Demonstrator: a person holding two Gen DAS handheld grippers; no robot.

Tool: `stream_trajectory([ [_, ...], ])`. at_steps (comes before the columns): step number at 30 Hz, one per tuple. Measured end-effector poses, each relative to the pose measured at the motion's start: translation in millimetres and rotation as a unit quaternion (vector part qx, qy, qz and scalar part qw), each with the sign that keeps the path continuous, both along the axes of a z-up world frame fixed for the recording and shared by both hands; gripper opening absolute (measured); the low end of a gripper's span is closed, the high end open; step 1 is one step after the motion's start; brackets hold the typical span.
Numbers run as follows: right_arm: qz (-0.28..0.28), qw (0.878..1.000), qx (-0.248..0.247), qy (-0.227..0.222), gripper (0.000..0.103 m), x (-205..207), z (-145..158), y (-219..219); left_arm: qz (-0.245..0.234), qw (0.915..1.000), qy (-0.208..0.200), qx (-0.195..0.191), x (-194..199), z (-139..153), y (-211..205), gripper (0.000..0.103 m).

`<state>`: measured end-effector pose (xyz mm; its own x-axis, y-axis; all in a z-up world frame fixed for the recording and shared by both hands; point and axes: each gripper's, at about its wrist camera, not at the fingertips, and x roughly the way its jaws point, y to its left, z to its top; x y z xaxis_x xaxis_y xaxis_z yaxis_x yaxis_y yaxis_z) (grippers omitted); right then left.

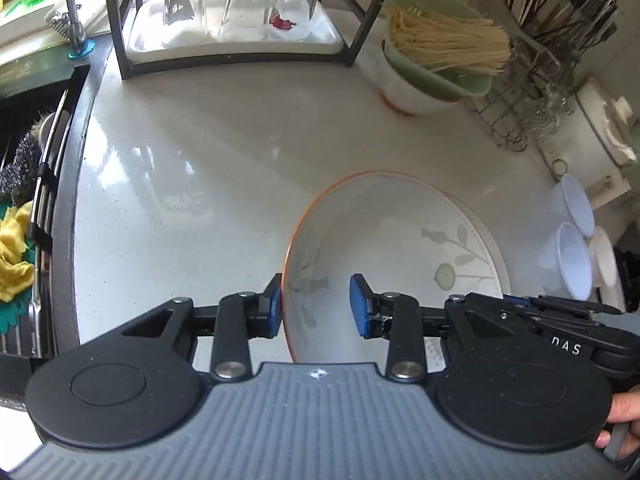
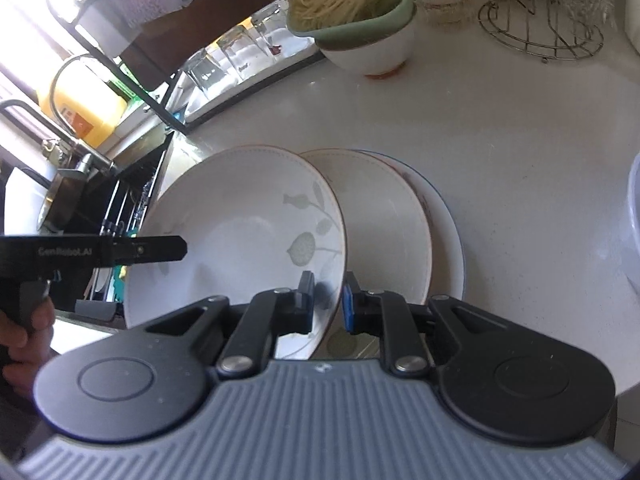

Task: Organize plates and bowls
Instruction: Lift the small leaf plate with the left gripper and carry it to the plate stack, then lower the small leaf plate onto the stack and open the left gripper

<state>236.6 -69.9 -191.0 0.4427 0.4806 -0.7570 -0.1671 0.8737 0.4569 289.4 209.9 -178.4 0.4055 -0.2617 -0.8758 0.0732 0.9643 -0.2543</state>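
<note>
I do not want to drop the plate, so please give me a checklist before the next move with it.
1. Right gripper astride rim of leaf-pattern plate: ok.
2. Right fingers pressing firmly on rim: cannot tell.
3. Left gripper astride the opposite rim, jaws open, one pad at the edge: not ok yet, no grip.
4. Plate lifted off the two plates beneath: ok, tilted up.
5. Countertop free for setting down: ok.
6. Noodle bowl far enough away: ok.
</note>
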Motion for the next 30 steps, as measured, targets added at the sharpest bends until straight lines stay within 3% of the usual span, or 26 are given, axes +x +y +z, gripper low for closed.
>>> stream_trajectory([
  [6, -0.014, 1.000, 0.006, -0.009, 0.018, 1.8, -4.6, -4.7, -0.022, 0.9986, 0.005, 0.047, 8.0, 0.1, -16.1, 0.039],
  [17, -0.039, 0.998, -0.031, -0.035, 0.018, 2.9, -6.3, -16.4, -0.027, 0.9968, 0.021, 0.072, 13.2, -13.1, -39.7, 0.039],
  [28, -0.053, 0.994, -0.069, -0.071, 0.018, -5.3, 9.7, -18.8, 0.032, 0.9985, 0.006, 0.044, 9.2, -1.2, -30.3, 0.039],
  [30, -0.058, 0.991, -0.096, -0.079, 0.019, -8.2, 13.7, -18.3, 0.038, 0.9984, 0.005, 0.042, 6.6, 0.2, -29.0, 0.039],
])
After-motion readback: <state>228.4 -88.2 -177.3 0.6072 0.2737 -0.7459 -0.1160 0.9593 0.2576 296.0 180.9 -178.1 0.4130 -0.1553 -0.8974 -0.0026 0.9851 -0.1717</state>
